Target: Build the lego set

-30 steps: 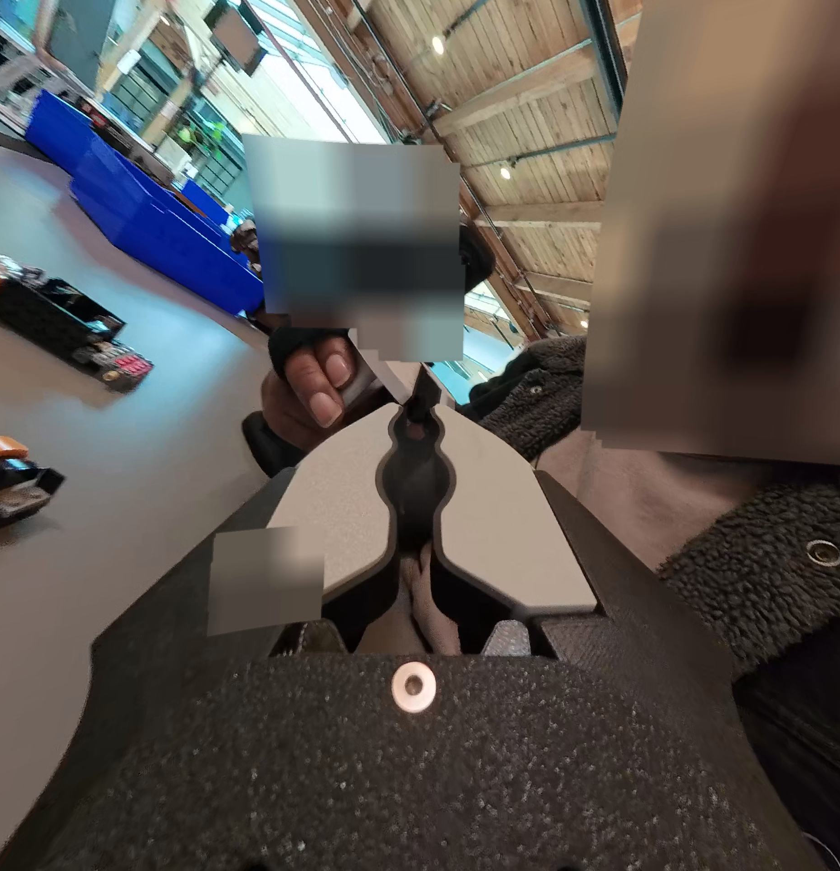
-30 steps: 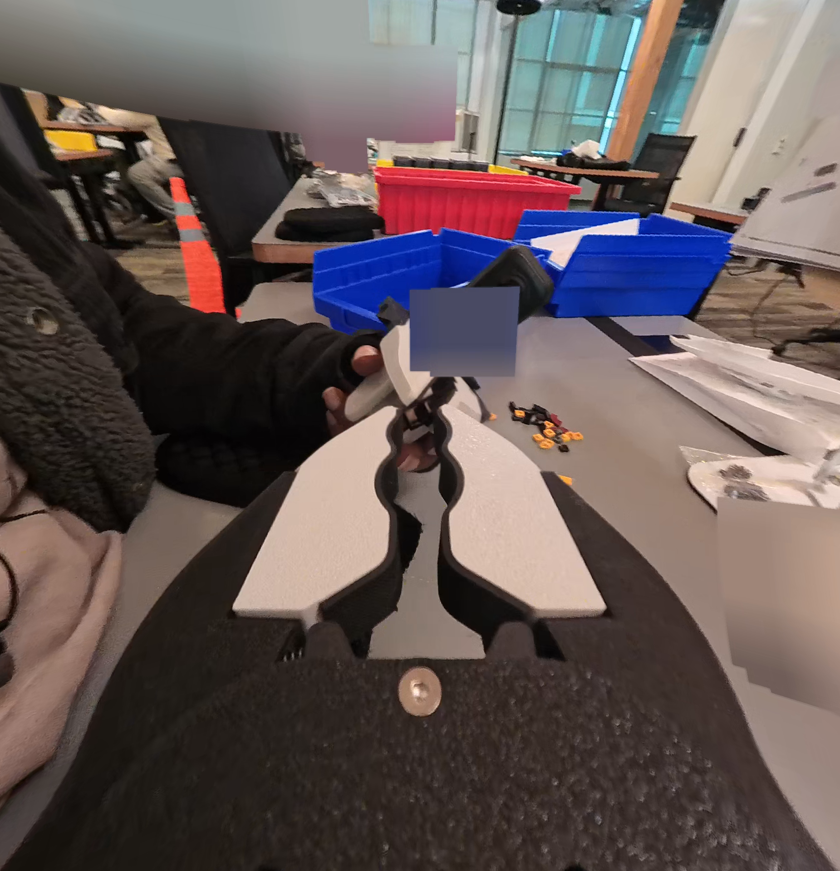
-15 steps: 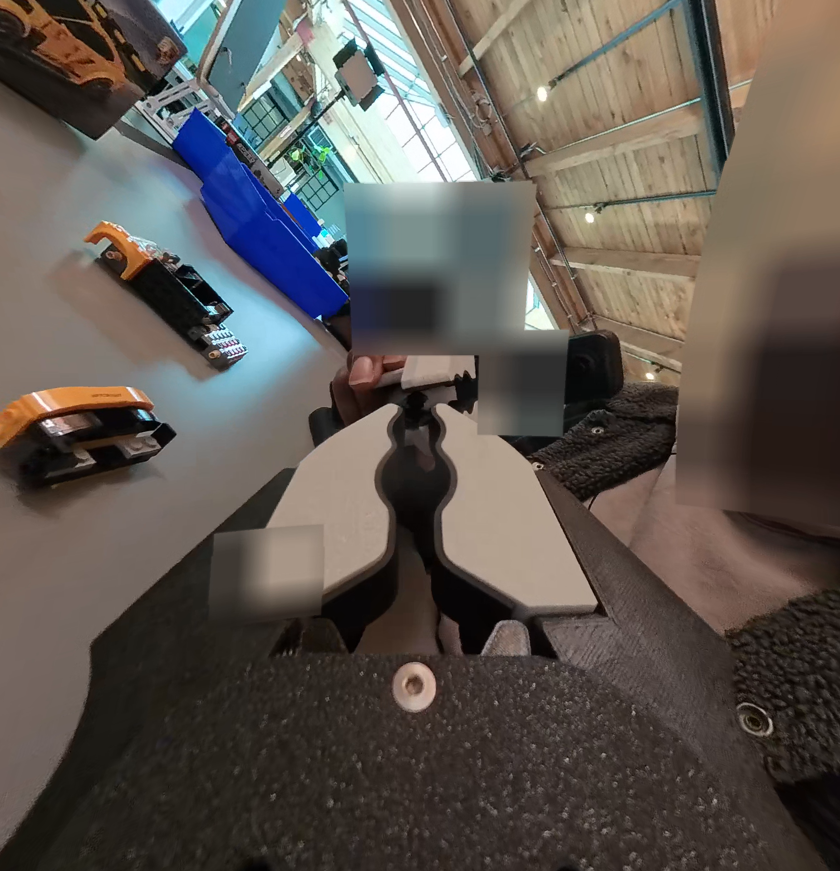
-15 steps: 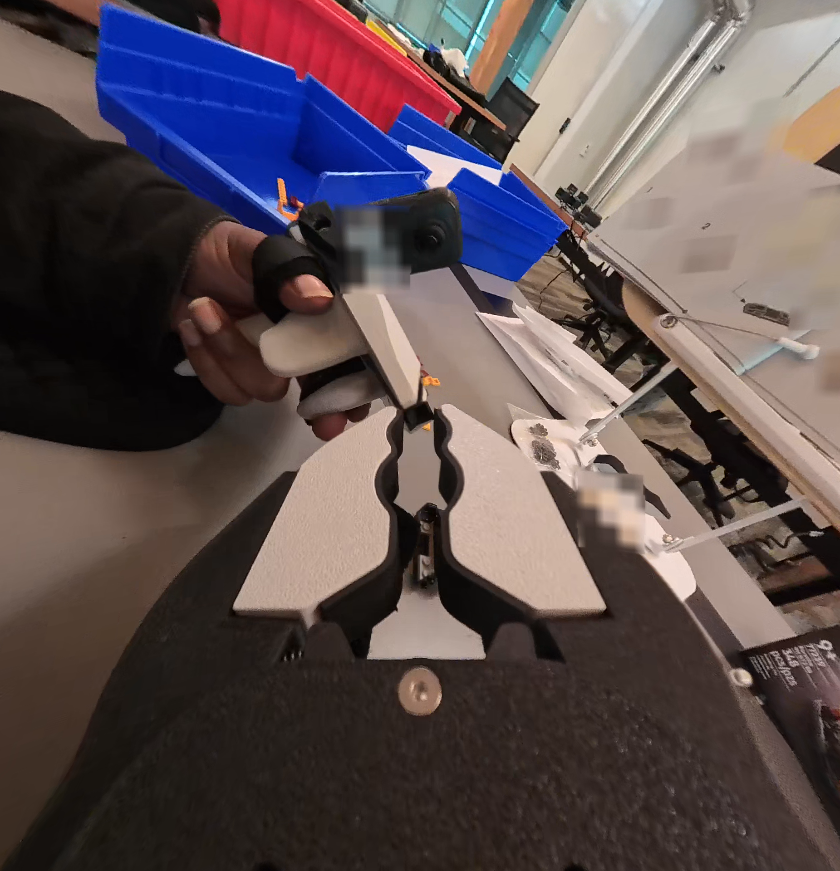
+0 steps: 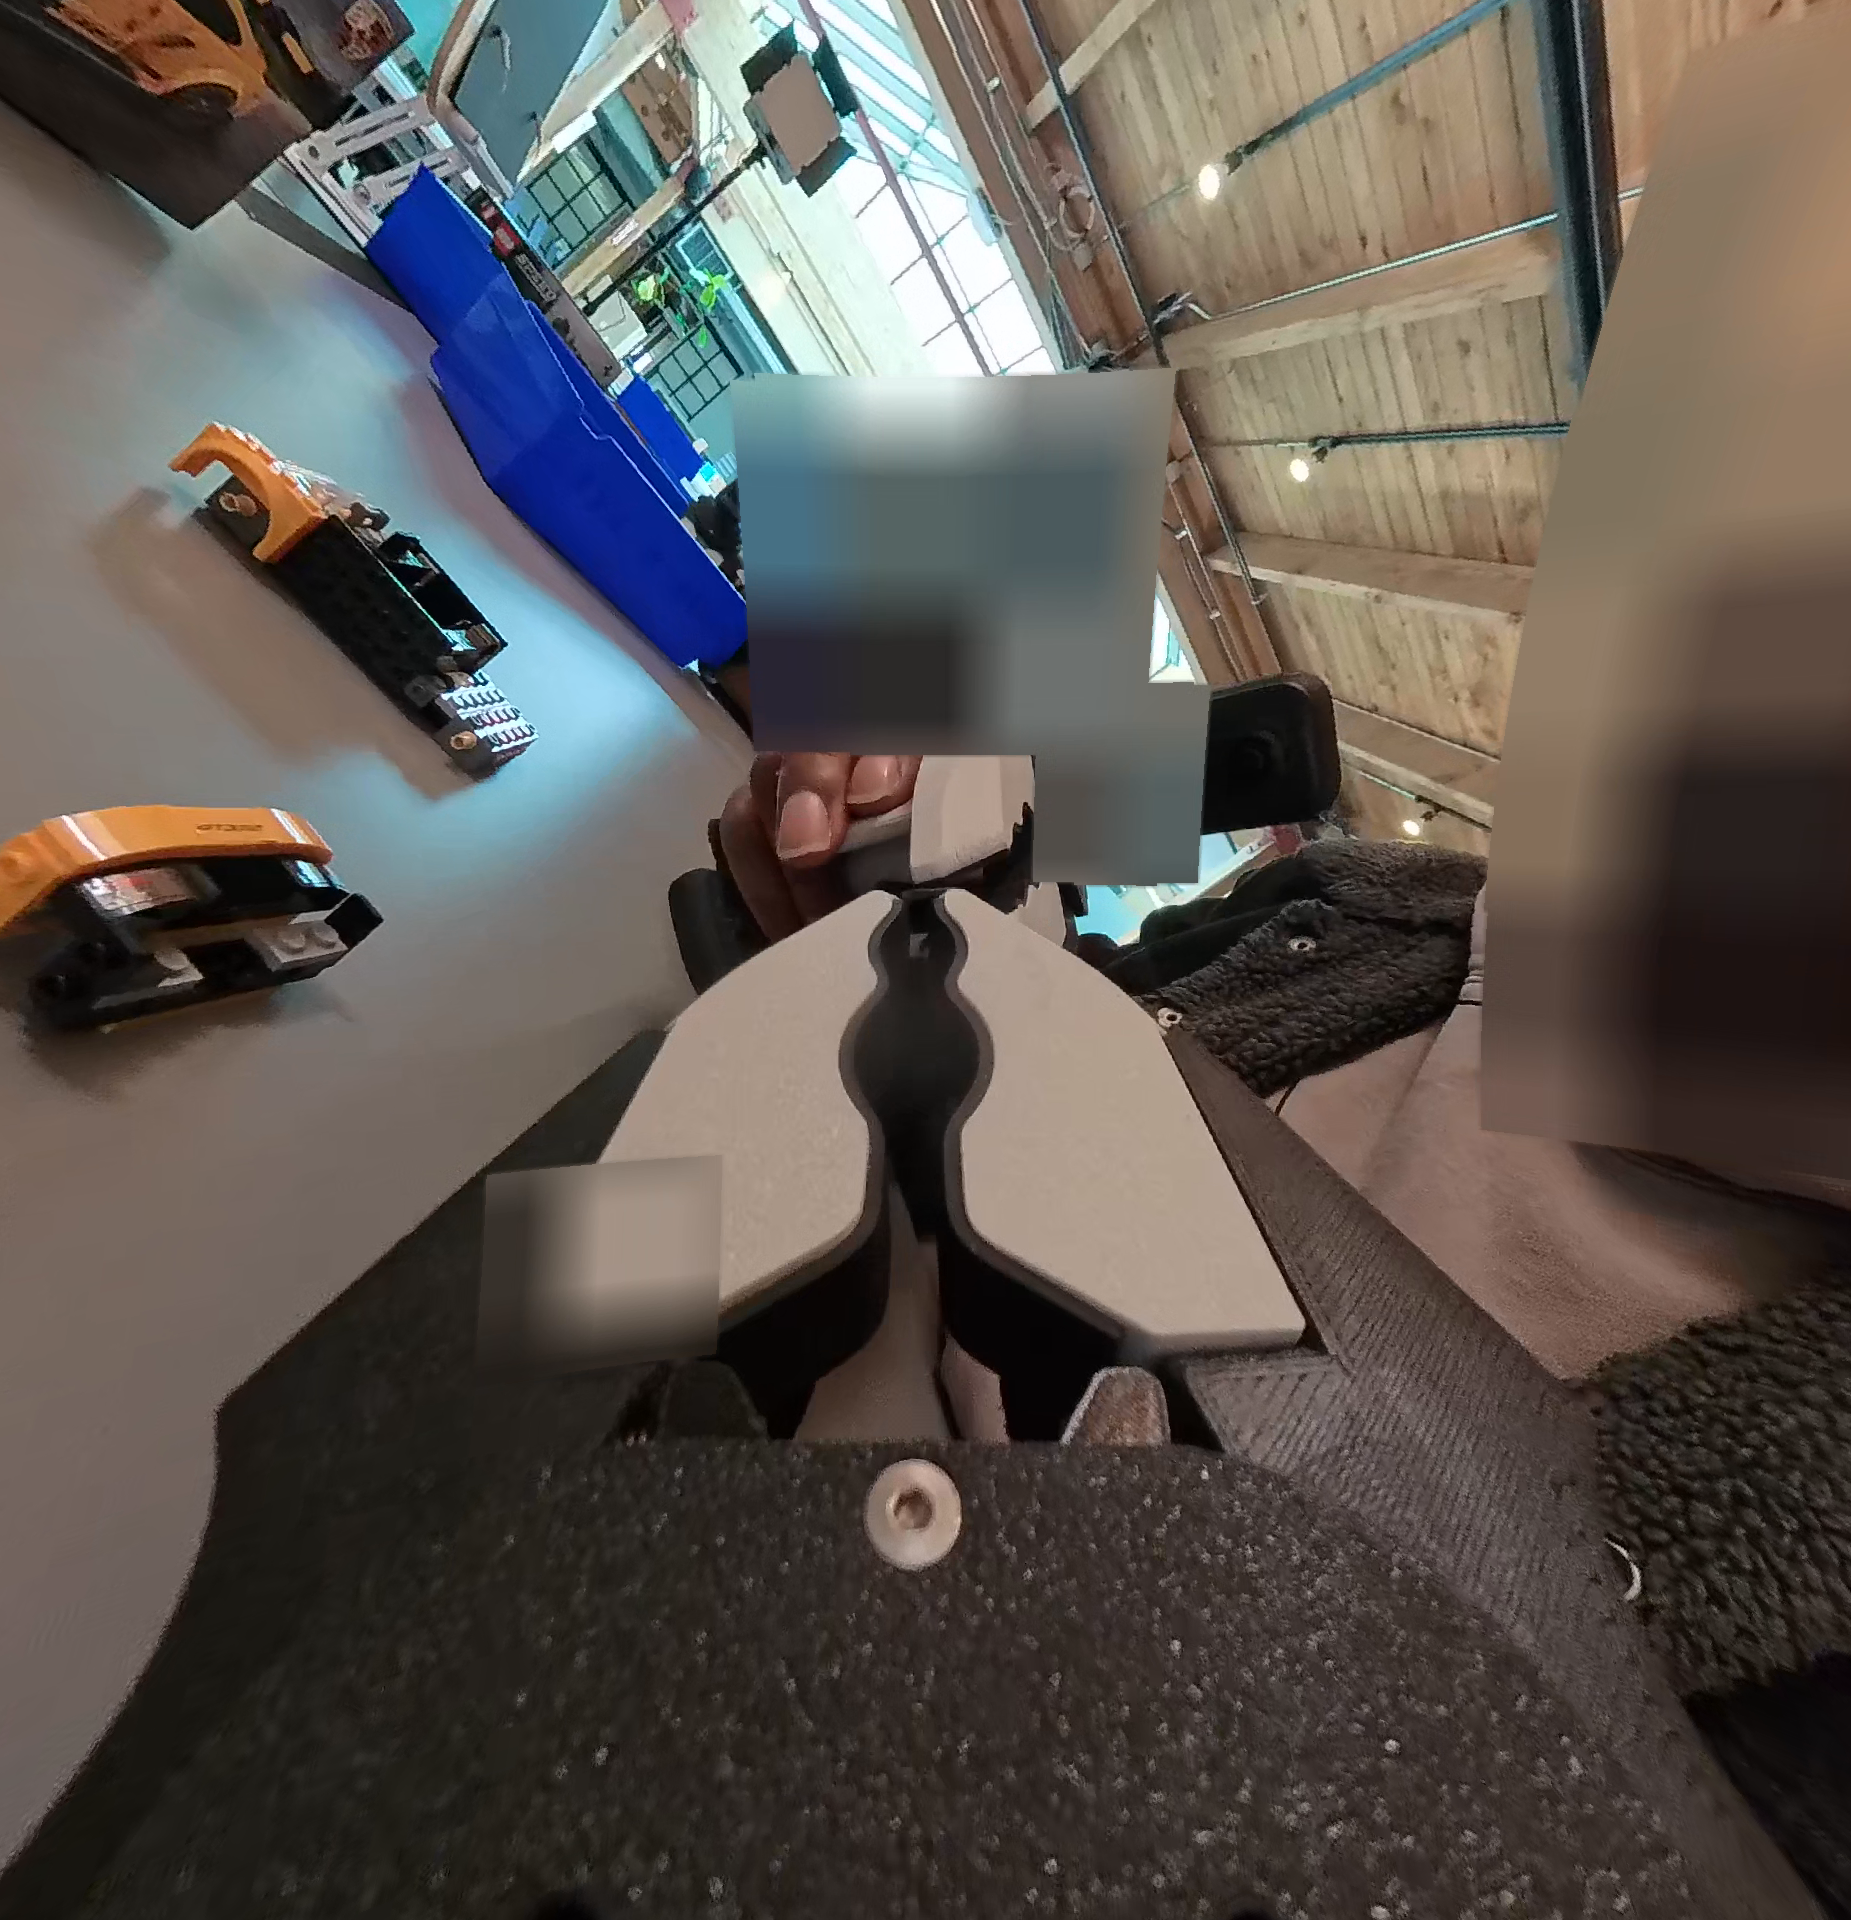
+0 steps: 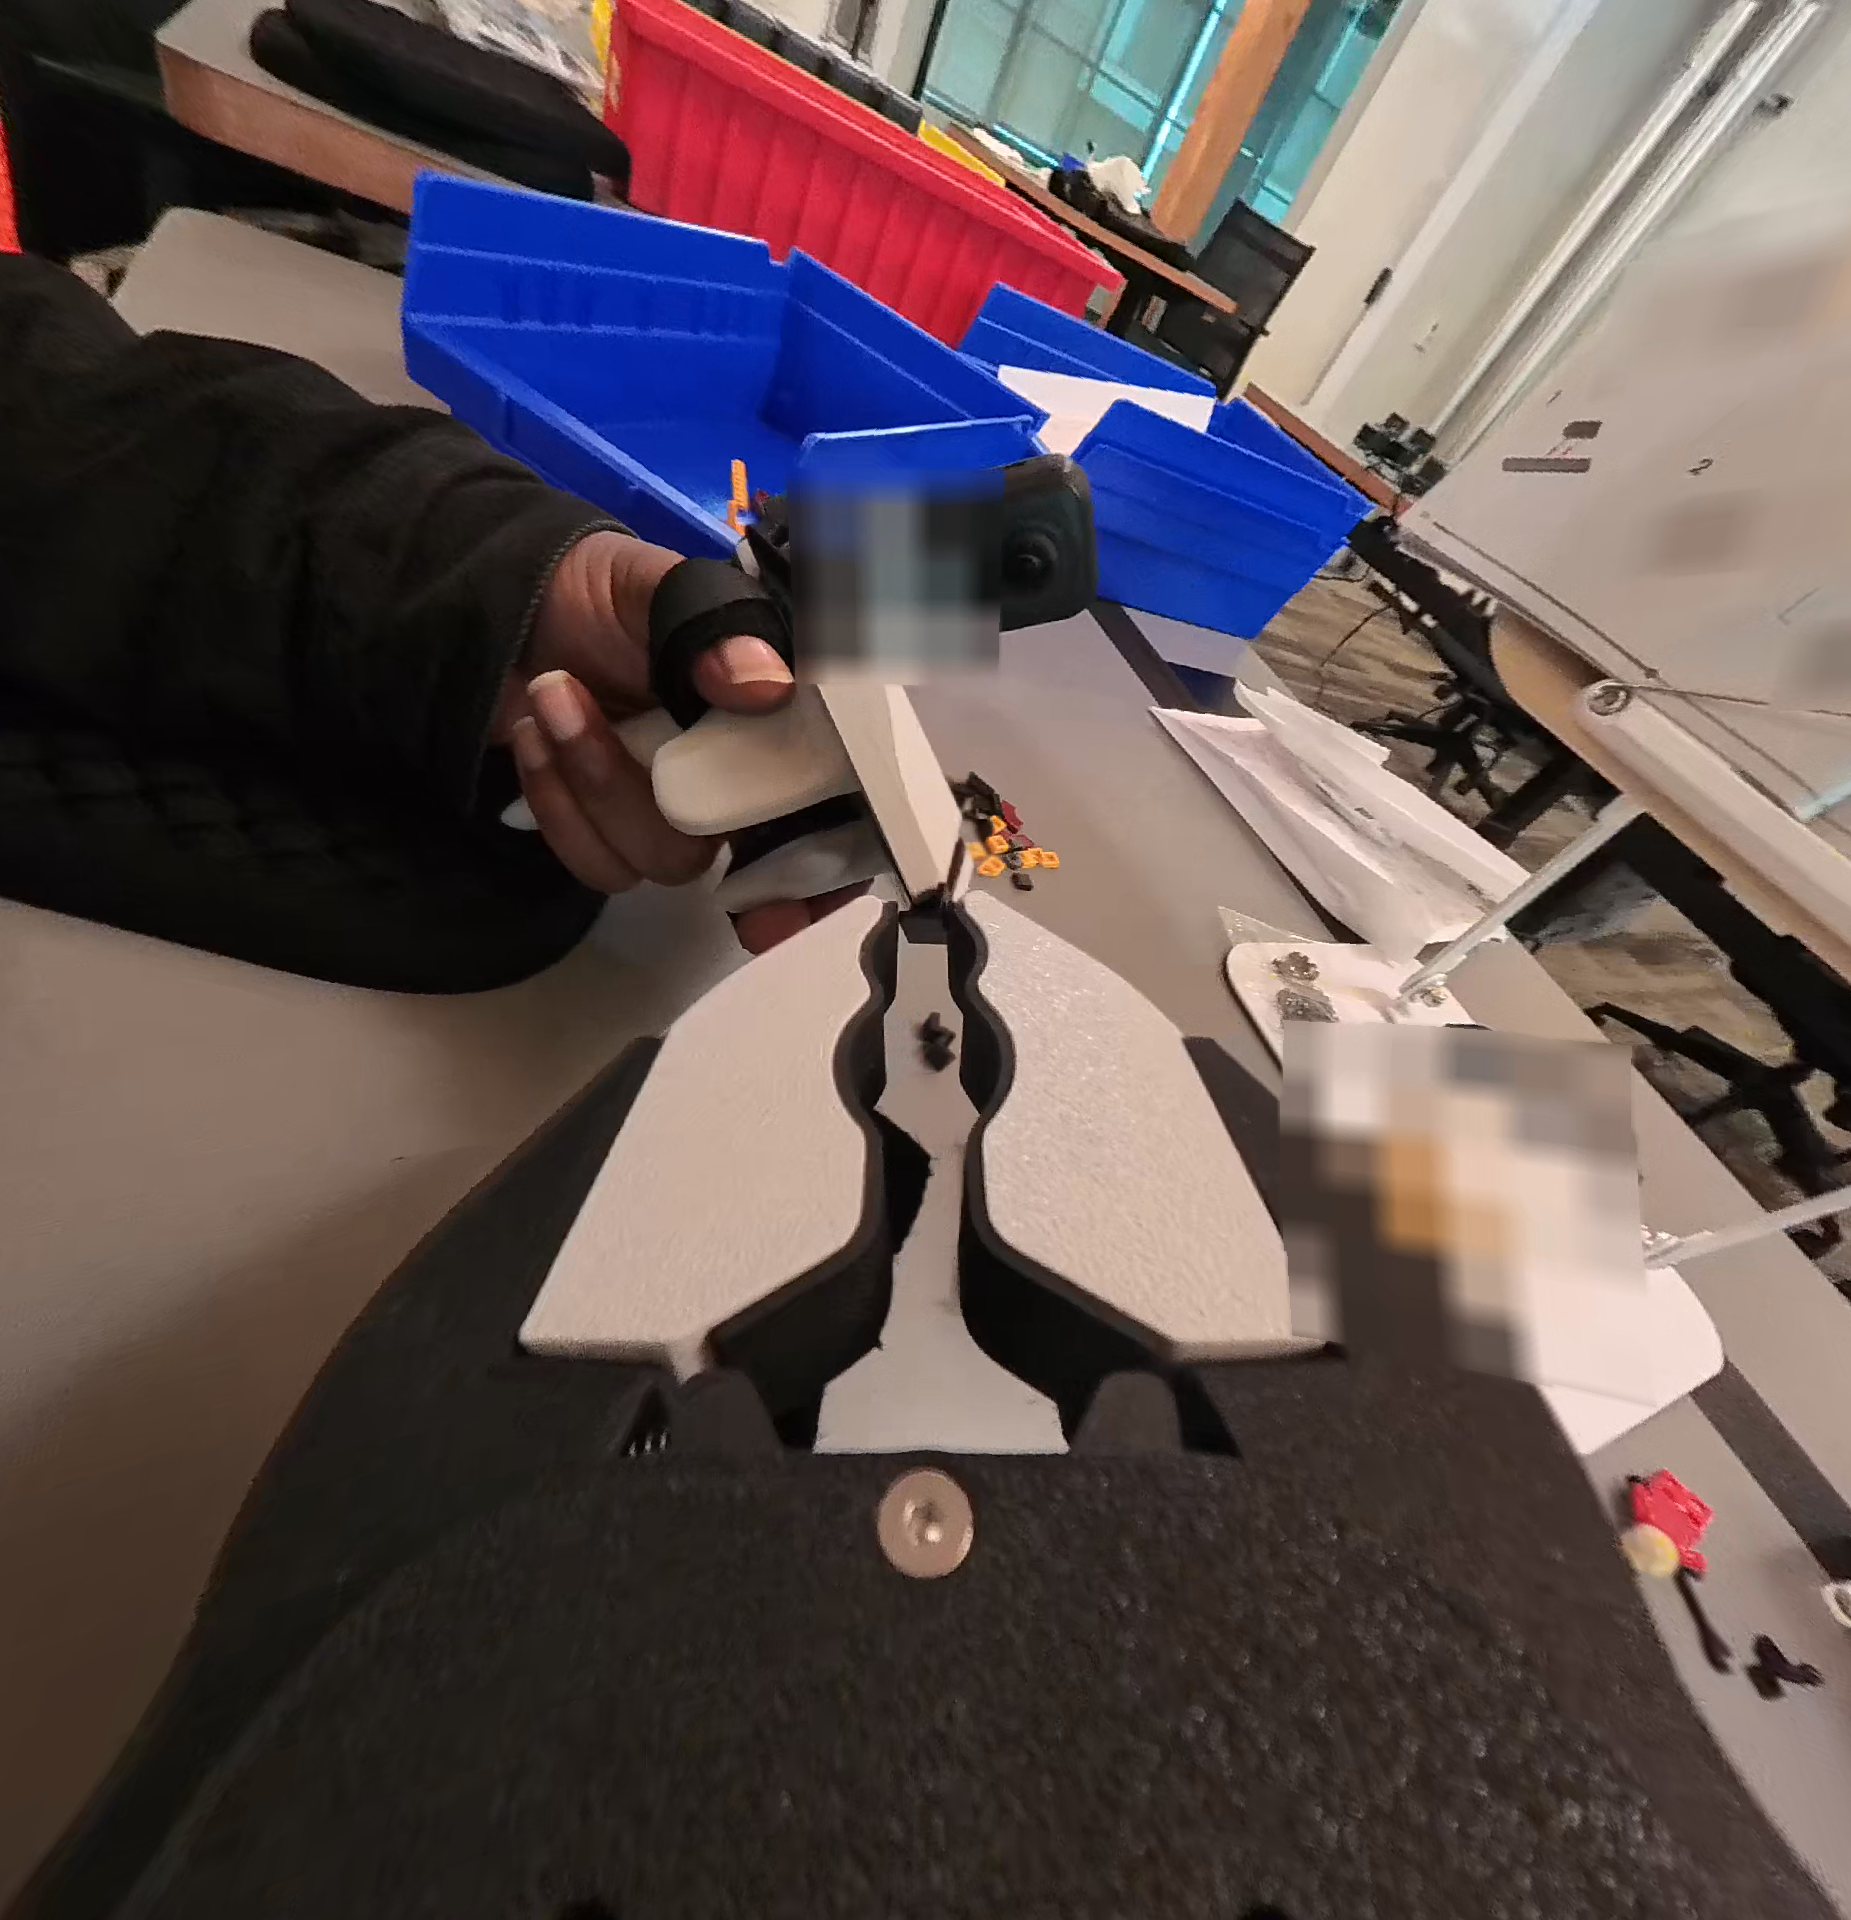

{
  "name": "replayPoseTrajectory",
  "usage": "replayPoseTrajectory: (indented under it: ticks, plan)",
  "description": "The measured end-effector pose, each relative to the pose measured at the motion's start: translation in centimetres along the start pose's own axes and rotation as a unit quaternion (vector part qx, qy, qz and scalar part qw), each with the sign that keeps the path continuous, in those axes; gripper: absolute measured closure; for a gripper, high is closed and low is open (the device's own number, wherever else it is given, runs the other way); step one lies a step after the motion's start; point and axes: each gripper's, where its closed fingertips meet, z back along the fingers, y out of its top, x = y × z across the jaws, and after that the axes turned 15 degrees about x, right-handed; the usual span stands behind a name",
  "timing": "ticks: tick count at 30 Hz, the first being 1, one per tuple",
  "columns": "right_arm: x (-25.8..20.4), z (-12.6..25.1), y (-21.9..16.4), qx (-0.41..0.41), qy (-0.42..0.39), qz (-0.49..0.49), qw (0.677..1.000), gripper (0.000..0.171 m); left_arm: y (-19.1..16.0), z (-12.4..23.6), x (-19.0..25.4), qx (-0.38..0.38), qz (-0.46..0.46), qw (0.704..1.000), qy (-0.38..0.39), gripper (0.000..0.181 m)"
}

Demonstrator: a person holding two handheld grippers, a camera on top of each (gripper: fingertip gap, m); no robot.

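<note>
At the centre of both wrist views we have our two grey-padded grippers tip to tip: the right gripper (image 6: 926, 920) is closed to a narrow slit on a tiny black plastic lego piece (image 6: 926, 925), and the left gripper (image 5: 919, 914) is nearly closed on a small dark bit we cannot identify. We judge the piece light, rigid and slippery, best pinched by its flat sides. Two orange-and-black lego sub-assemblies (image 5: 152, 904) lie at the left of the left view.

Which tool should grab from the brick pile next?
Probably right: the pile of small orange and black plastic bricks lies just ahead of the right tool; the left tool points away.
</note>
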Motion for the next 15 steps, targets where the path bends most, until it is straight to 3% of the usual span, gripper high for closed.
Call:
replayPoseTrajectory:
  ticks: [12, 15]
  plan:
    - [0.2, 0.2, -1.4, -0.033, 0.002, 0.014, 0.999, 0.163, -0.3, -0.1, -1.3, -0.006, 0.031, 0.999, 0.037, 0.178]
    - [1.2, 0.4, -2.2, -0.048, -0.010, -0.025, 0.998, 0.163, 0.3, 0.1, -2.0, -0.010, -0.015, 0.998, 0.065, 0.173]
